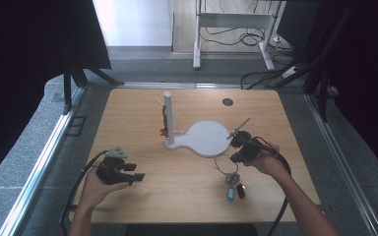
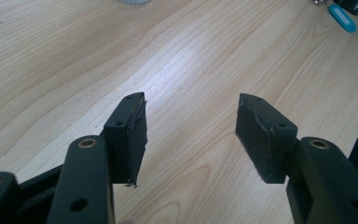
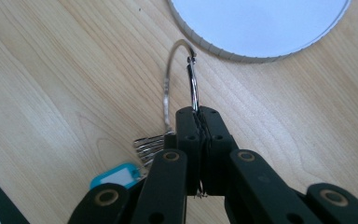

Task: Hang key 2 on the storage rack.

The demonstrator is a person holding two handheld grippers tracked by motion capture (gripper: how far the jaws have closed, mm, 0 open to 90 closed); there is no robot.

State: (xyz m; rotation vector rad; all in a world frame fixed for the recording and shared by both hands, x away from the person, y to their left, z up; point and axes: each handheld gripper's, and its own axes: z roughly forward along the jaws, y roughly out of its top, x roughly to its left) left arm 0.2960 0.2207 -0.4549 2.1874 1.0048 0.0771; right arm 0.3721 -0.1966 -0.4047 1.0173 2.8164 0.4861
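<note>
The left gripper holds its jaws apart over bare wooden table.

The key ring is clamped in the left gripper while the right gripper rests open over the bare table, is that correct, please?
Not quite: the sides are swapped. The right gripper view shows the right gripper shut on the key ring, beside the white base. The left gripper view shows the left gripper open over the bare table.

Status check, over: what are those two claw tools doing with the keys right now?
Right gripper shut on key ring, keys and blue tag hanging below. Left gripper open, nothing between jaws, over bare table. White peg stand ahead, path clear.
</note>
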